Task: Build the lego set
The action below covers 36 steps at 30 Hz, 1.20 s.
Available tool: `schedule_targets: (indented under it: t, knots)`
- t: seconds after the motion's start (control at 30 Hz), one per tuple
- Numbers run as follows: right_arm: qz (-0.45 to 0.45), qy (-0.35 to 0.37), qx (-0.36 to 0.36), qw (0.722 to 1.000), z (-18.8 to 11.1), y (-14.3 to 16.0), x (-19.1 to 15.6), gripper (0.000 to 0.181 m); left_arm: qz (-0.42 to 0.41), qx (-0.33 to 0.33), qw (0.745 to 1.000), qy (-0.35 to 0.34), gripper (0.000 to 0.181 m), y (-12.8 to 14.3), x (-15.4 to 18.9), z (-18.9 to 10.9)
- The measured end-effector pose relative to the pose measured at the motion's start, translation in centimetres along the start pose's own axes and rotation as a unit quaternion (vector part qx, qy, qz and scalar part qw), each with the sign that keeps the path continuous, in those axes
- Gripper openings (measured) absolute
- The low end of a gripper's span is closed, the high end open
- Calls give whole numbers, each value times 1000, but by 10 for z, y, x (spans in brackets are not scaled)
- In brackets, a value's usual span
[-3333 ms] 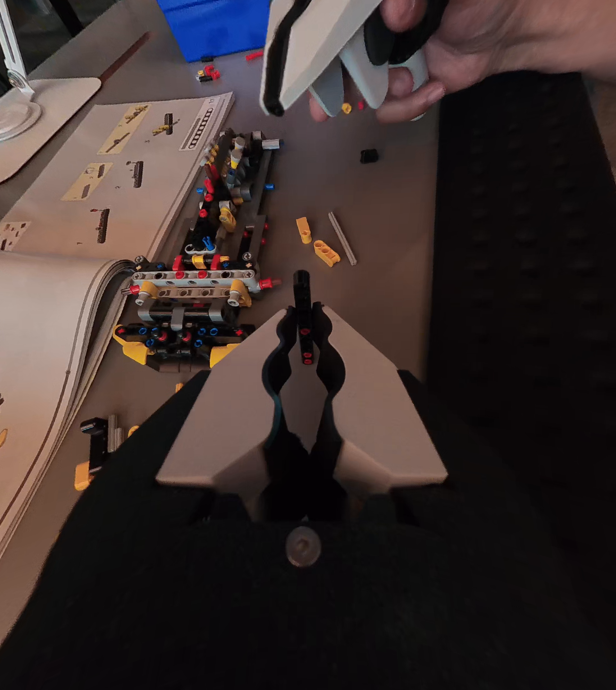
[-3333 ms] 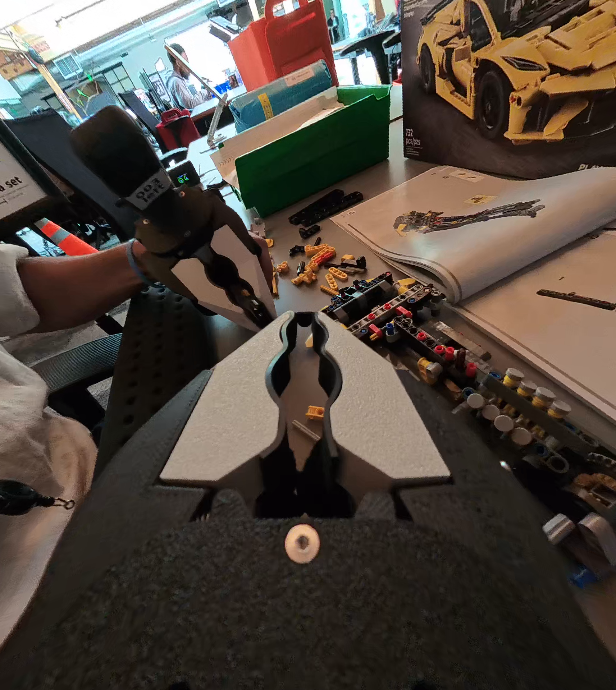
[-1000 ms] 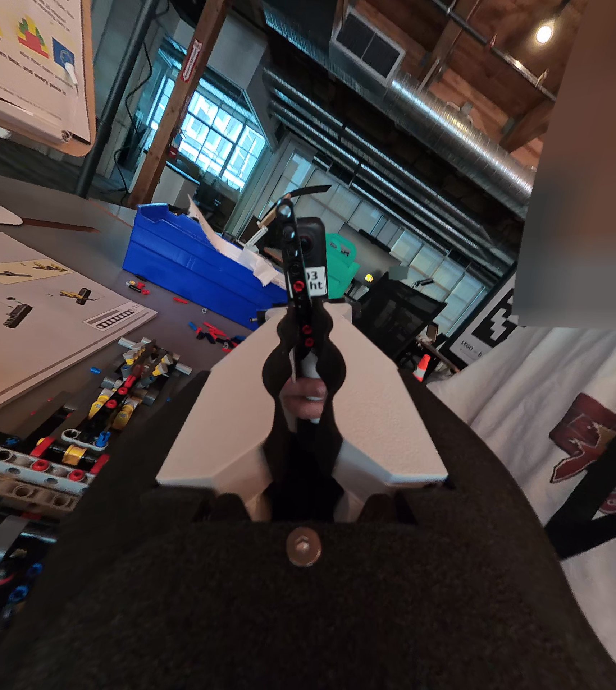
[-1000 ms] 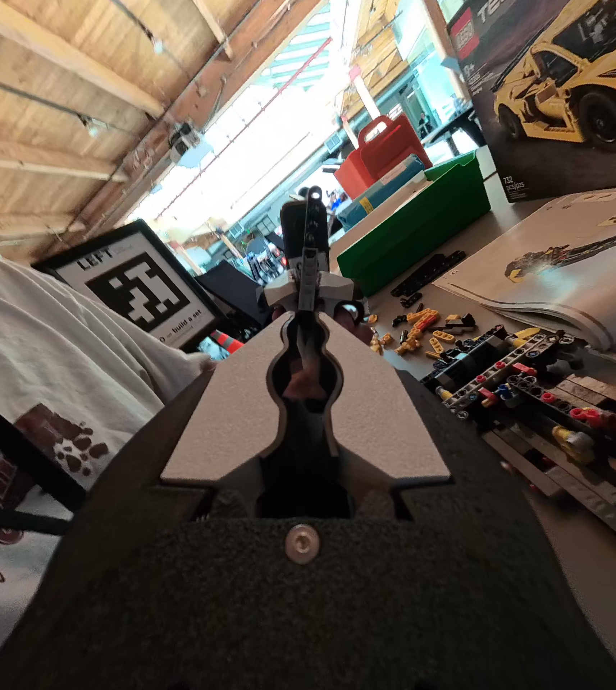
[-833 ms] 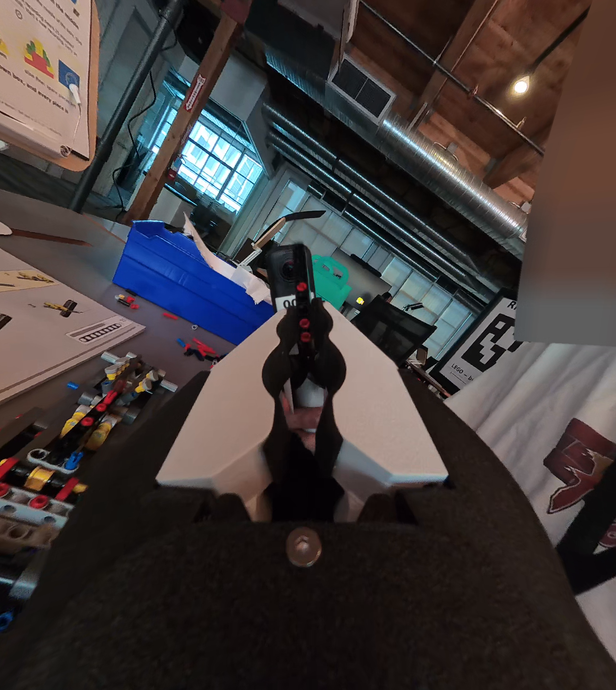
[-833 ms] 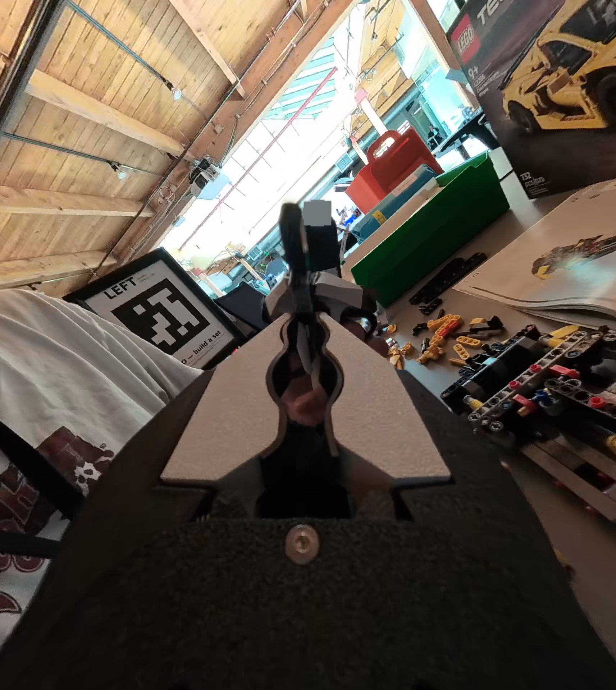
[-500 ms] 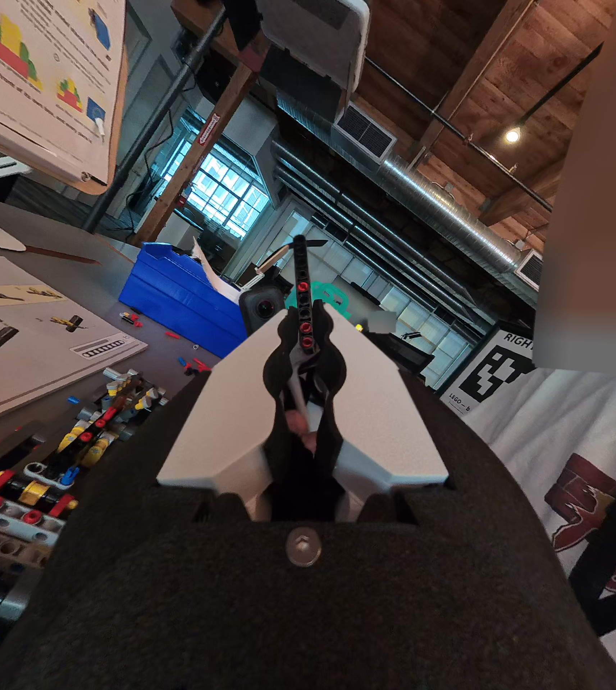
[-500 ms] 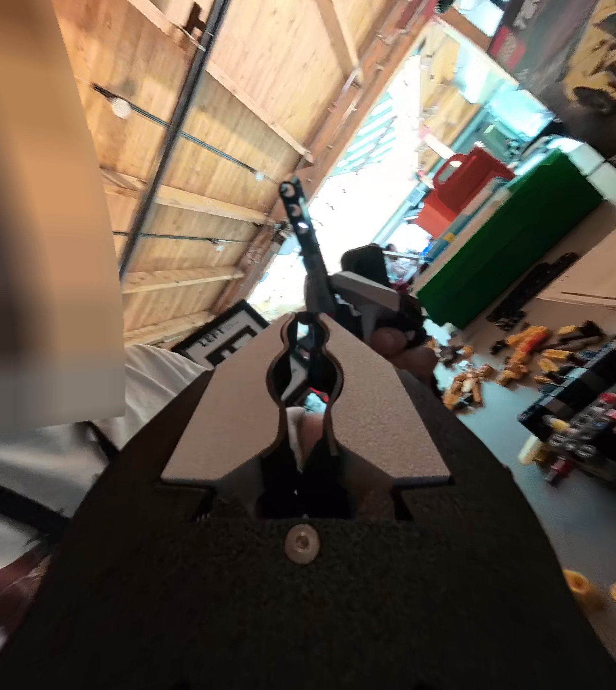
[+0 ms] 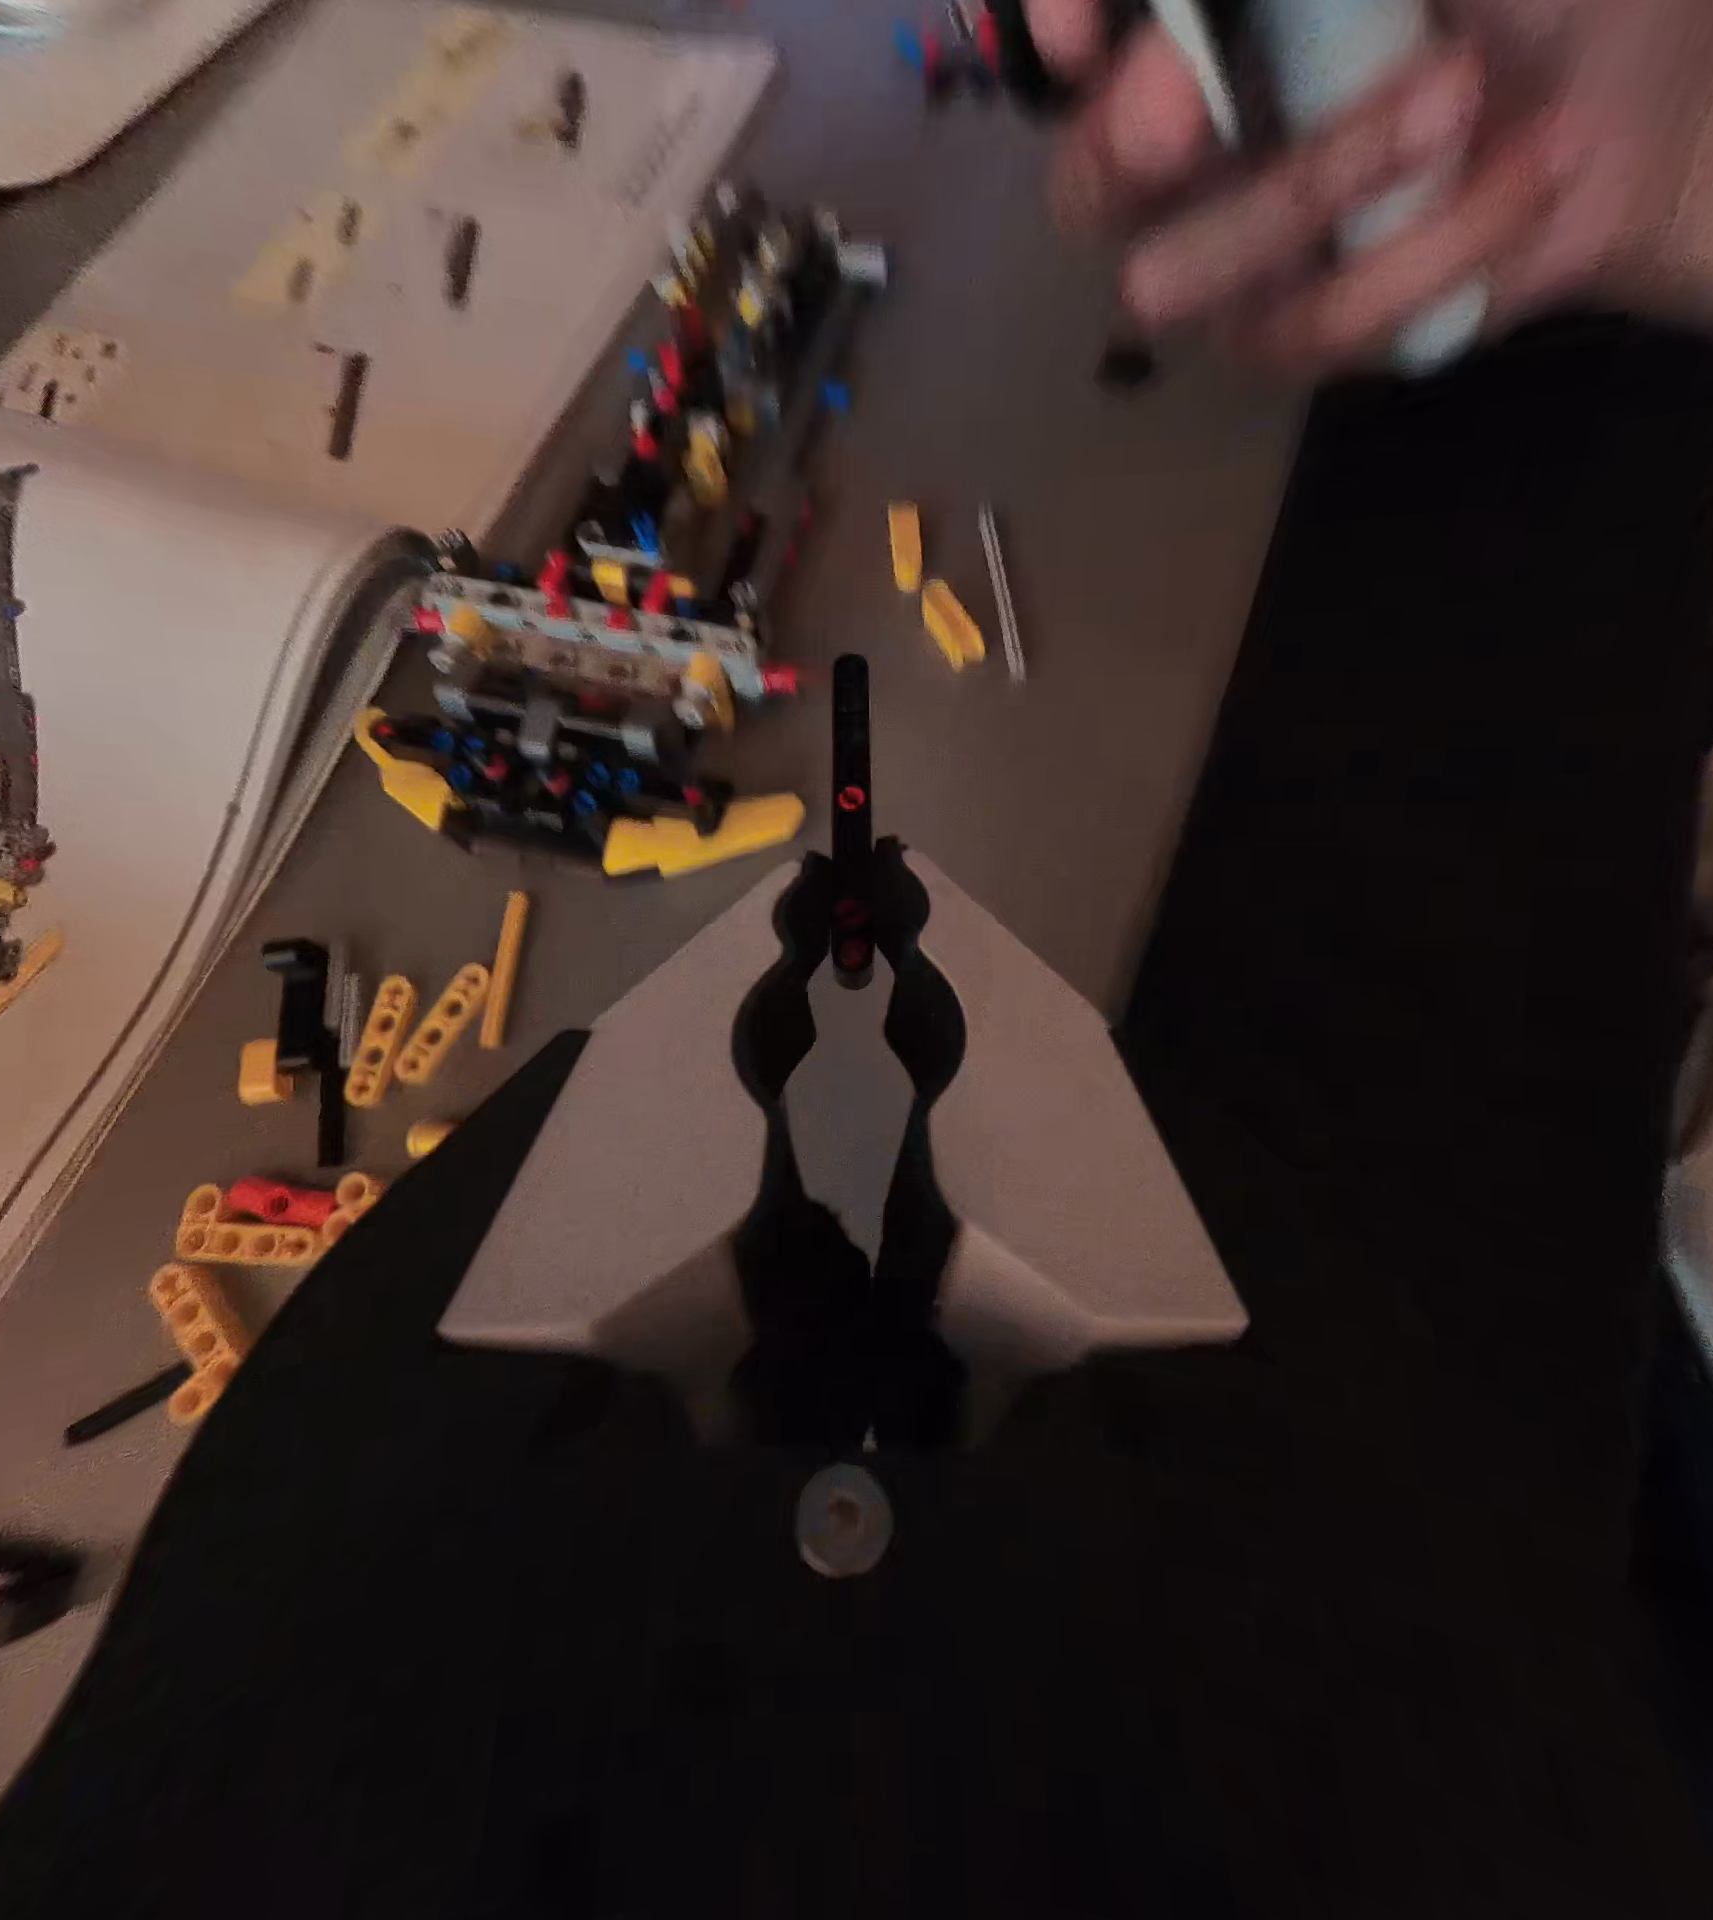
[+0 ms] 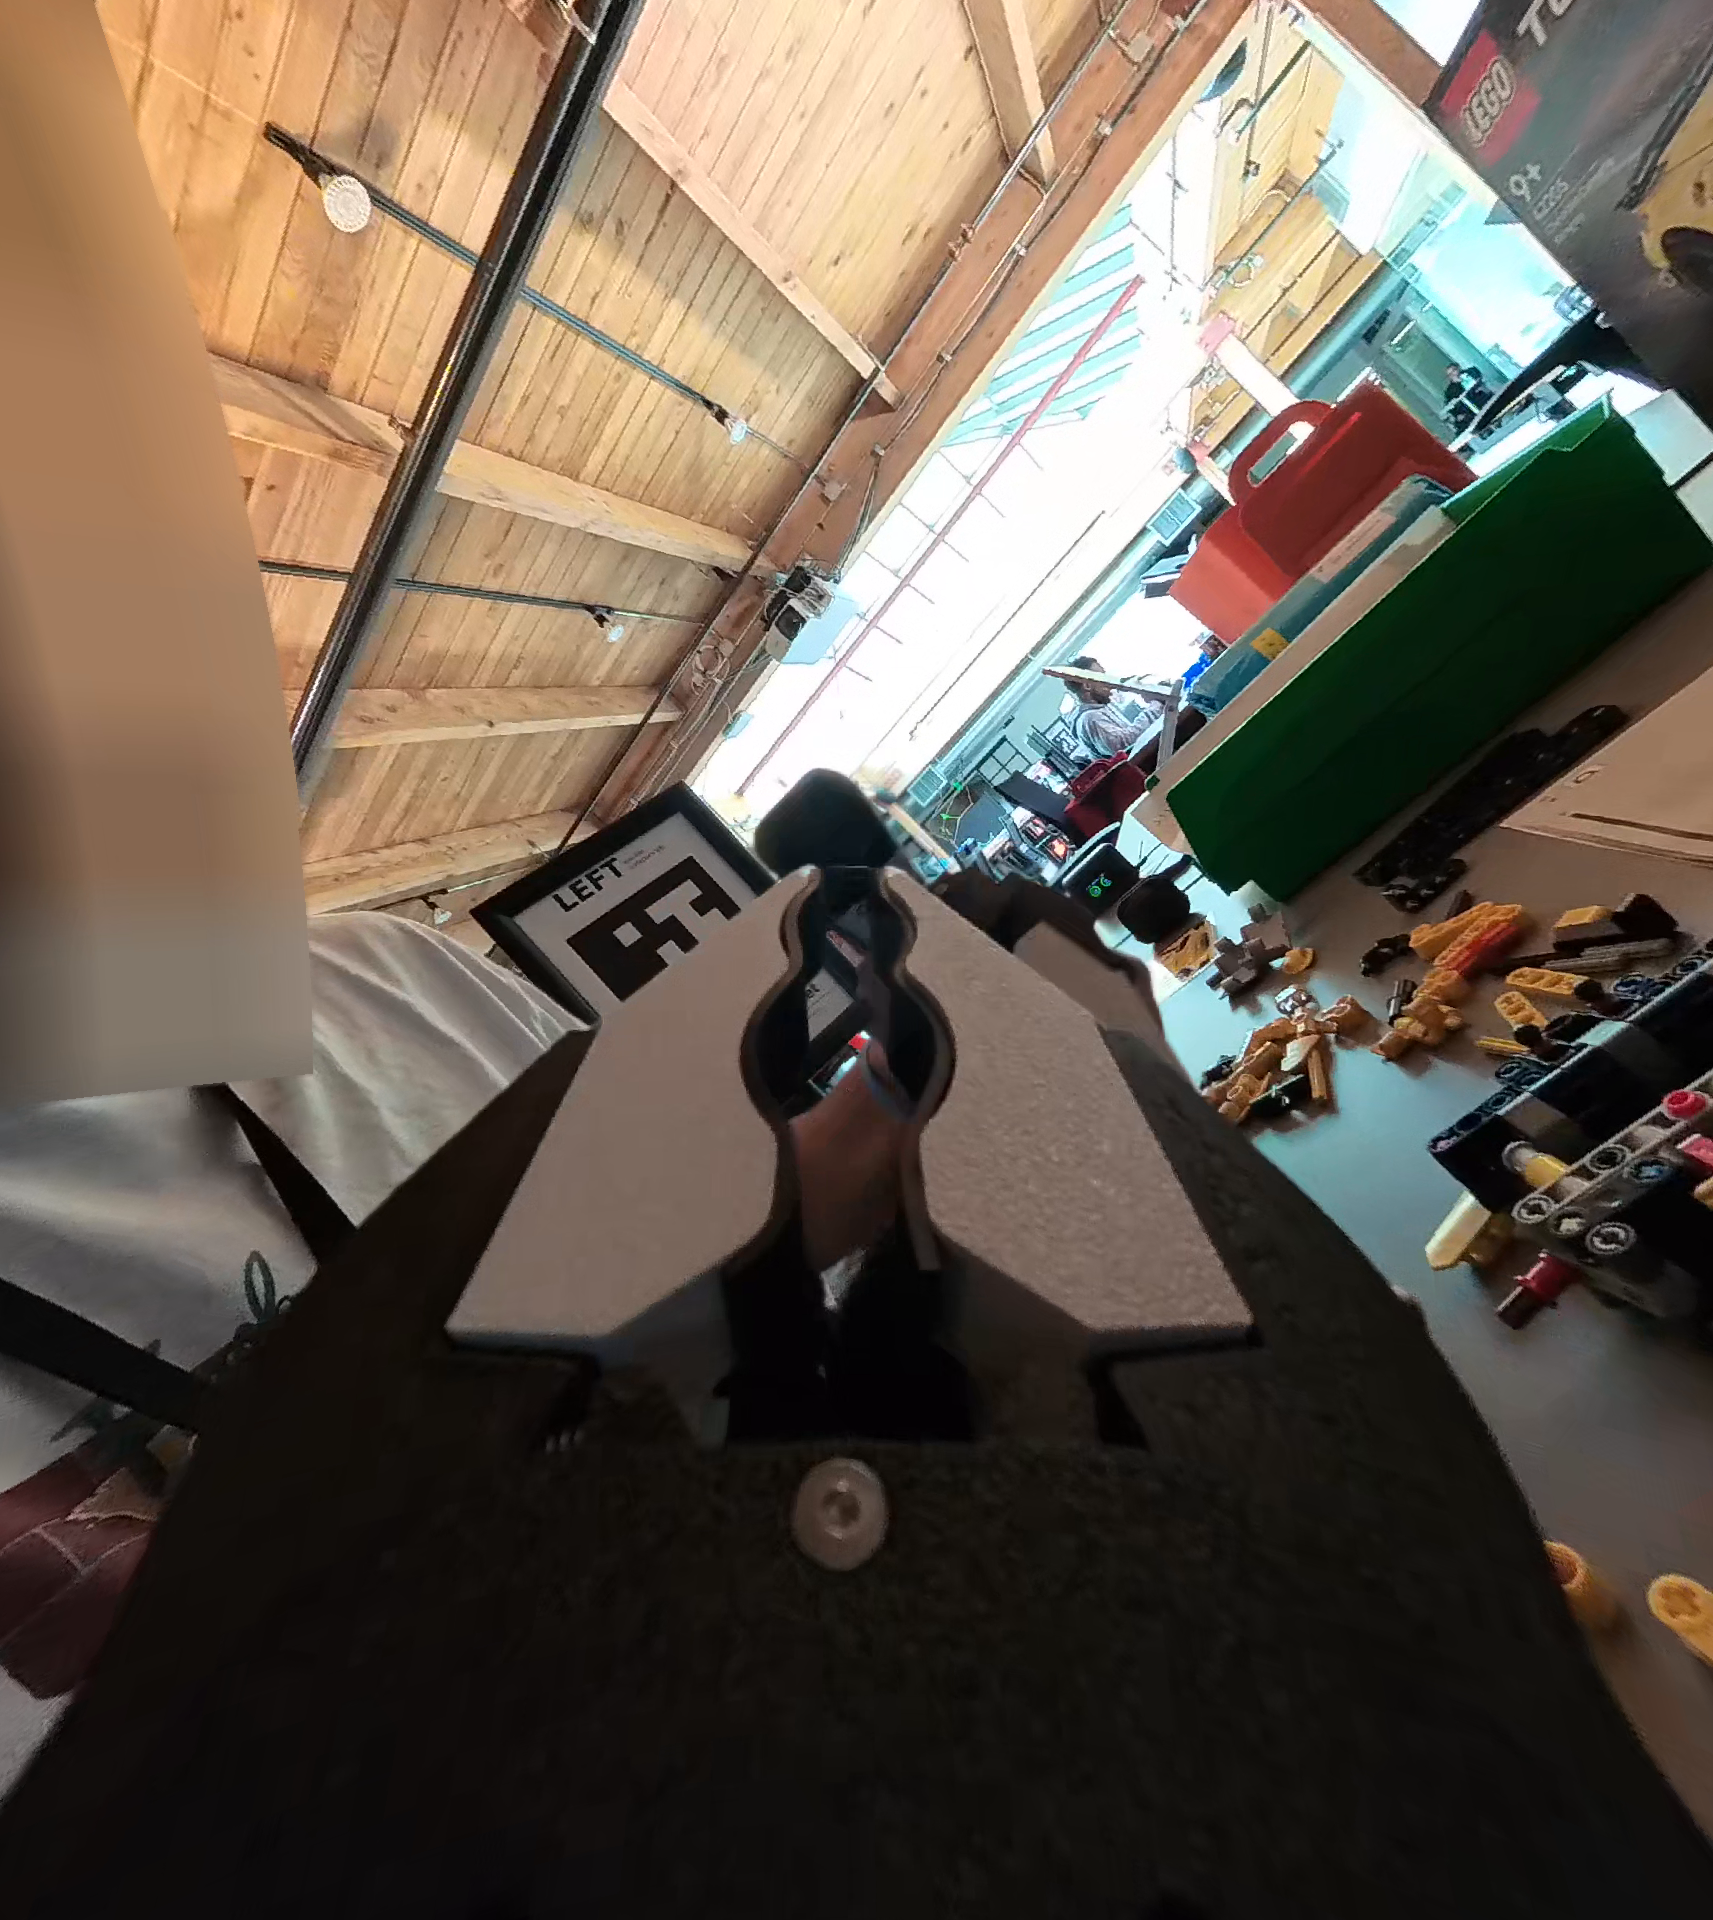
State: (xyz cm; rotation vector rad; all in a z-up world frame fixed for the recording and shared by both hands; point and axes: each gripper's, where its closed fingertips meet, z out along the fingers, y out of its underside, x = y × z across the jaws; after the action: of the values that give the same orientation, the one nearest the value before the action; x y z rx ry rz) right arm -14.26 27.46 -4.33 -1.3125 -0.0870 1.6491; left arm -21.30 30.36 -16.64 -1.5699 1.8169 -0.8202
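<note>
**Left fingers hold a black beam over the counter**

On the grey counter [image 9: 1091, 436] I see the open instruction book [image 9: 156, 665] lying at the left, its curled pages touching the half-built model [image 9: 613, 665], a long frame of black, grey, yellow, red and blue parts. Loose yellow beams [image 9: 416, 1029] lie scattered nearer to me, below the model. From my right wrist view I see a green bin [image 10: 1454, 665] standing far back on the counter. My left gripper [image 9: 850, 873] has its fingers pinched on a black beam [image 9: 850, 748] with red pins, which sticks straight out beyond the tips, above the counter just right of the model. My right gripper [image 10: 847, 894] tilts up toward the wooden ceiling; its fingers are narrow, and I cannot tell whether they hold anything.
</note>
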Motion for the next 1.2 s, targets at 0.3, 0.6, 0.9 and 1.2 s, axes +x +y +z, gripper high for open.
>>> schedule_targets:
  t: [0.3, 0.6, 0.9, 1.2]
  knots:
    - [0, 8, -7, 1000, -2, 3, 2, 7, 49, -66, 996, 37, 6, 29, 24, 19]
    - [12, -2, -12, 1000, -1, 5, 1, 6, 67, -86, 993, 48, 12, 38, 29, 20]
    - [21, -10, -14, 1000, -1, 5, 0, 6, 100, -142, 984, 33, 12, 47, 28, 14]
    - [24, -13, -12, 1000, -2, 5, -1, 6, 118, -172, 978, 17, 10, 50, 25, 9]
